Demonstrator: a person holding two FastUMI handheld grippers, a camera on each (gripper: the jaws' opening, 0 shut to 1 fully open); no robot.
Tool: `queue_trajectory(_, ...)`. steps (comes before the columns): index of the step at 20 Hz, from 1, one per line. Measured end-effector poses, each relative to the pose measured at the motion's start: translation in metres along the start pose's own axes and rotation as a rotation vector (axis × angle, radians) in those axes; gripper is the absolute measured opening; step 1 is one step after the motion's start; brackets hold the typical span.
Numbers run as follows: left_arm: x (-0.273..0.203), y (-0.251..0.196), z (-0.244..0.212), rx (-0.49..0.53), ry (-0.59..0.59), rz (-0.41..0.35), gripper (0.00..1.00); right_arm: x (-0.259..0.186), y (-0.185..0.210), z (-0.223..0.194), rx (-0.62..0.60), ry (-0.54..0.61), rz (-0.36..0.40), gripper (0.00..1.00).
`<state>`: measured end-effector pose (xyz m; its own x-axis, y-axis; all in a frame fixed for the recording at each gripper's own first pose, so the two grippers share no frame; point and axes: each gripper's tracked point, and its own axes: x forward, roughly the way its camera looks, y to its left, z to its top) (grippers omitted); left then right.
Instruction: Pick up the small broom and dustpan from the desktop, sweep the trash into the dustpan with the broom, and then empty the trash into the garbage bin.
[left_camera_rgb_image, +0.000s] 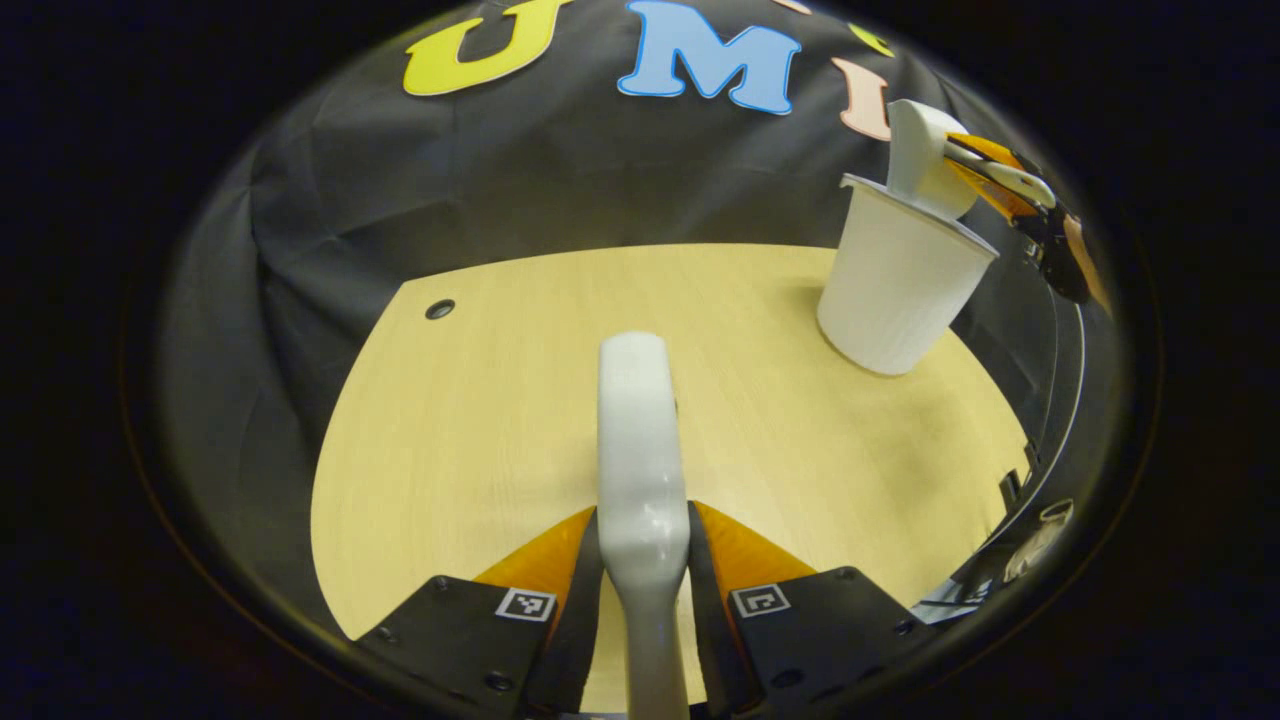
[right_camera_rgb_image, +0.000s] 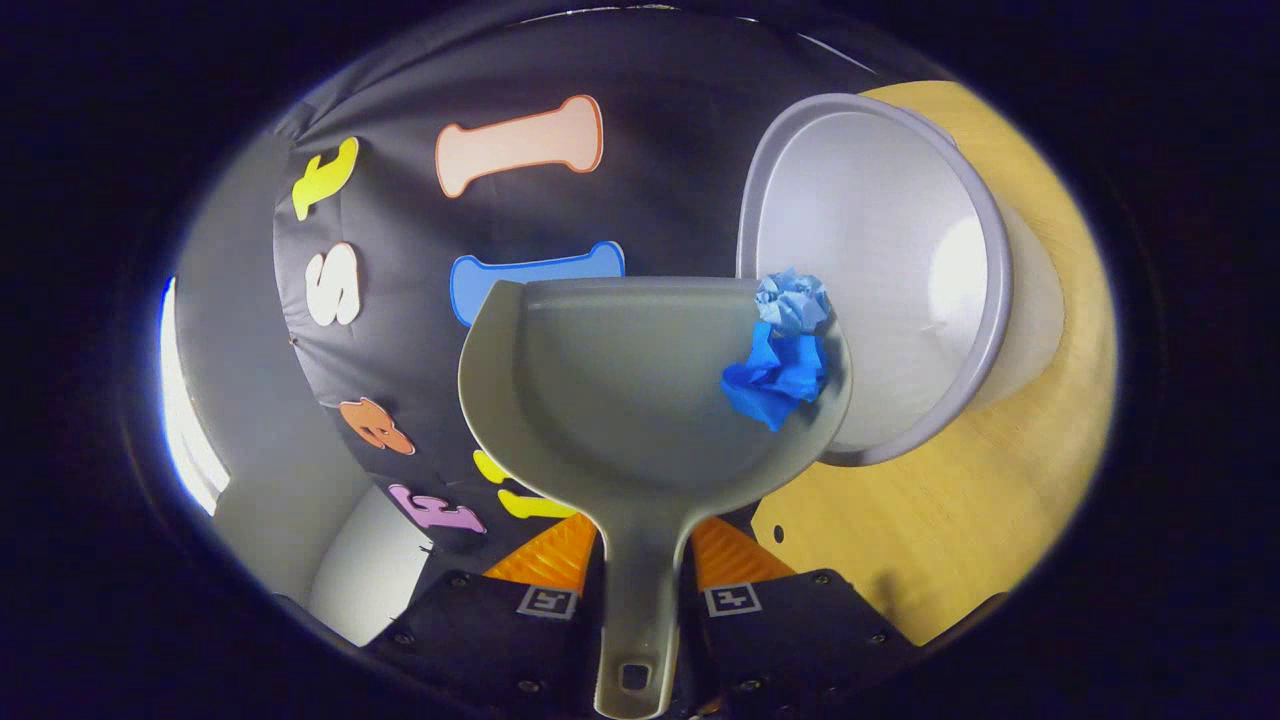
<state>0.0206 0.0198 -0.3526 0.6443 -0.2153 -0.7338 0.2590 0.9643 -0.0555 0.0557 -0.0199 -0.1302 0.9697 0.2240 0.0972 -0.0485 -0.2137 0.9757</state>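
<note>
Dustpan (right_camera_rgb_image: 640, 400) w/ blue paper wad (right_camera_rgb_image: 785, 355) tilted at bin (right_camera_rgb_image: 880, 270) mouth.

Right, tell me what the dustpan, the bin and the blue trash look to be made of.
Dustpan: moulded plastic by the look, grey, smooth with a soft sheen, one-piece handle.
Bin: likely plastic too, white, thin rolled rim, light glowing through its wall; fine ribs on the outside in the left gripper view.
Blue trash: crumpled paper or tissue, matte, sharp creases; which one is unclear.

desk left: wide open tabletop (left_camera_rgb_image: 470, 430), you can pass
far right: garbage bin (left_camera_rgb_image: 895, 285) blocks your way
</note>
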Motion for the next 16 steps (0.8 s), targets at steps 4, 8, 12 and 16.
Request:
queue_trajectory(4,-0.002,-0.002,0.001,0.001,-0.002,0.002,0.47,0.004,-0.006,0.004,0.029,0.004,0.005,0.31)
queue_trajectory(8,-0.003,0.000,0.000,-0.006,-0.001,0.005,0.49,0.000,-0.007,0.001,0.018,0.019,-0.003,0.32)
queue_trajectory(12,-0.002,0.003,0.000,-0.017,-0.002,0.005,0.49,0.000,-0.011,-0.013,-0.054,0.042,-0.037,0.31)
queue_trajectory(16,-0.003,0.007,-0.003,-0.031,-0.003,0.003,0.47,-0.009,-0.016,-0.034,-0.197,0.061,-0.084,0.31)
